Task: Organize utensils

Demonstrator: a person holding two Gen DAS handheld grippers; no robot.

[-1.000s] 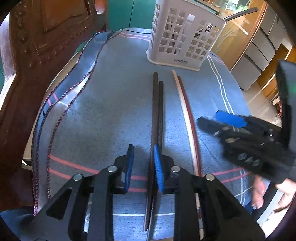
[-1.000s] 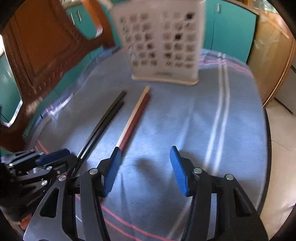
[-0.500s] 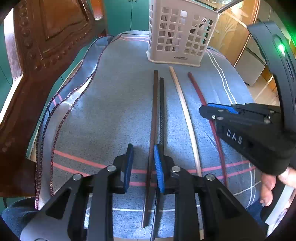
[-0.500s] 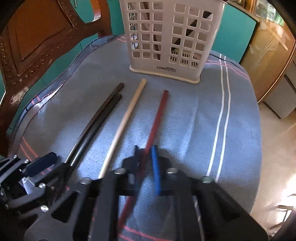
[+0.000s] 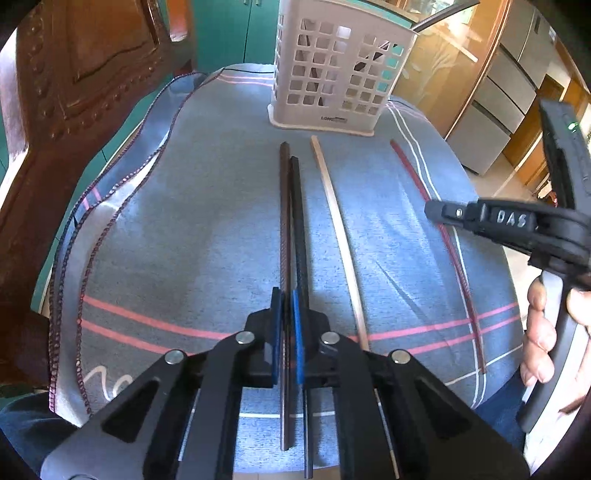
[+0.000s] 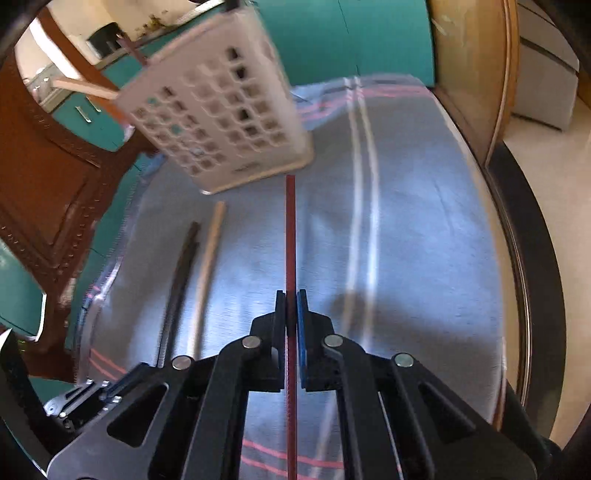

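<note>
A white slotted utensil basket stands at the far end of the blue cloth; it holds a few sticks. On the cloth lie two dark chopsticks side by side, a pale wooden one and a red one. My left gripper is shut on the brown chopstick, with the black one just right of it. My right gripper is shut on the red chopstick, tip pointing at the basket. The right gripper also shows in the left wrist view.
A carved wooden chair back stands close on the left. Teal cabinets are behind the table, and the table edge drops off on the right. The cloth's loose hem is bunched at the left.
My left gripper has closed on the brown chopstick. My right gripper, shut on the red chopstick, has swung it away to the right from the pale one.
</note>
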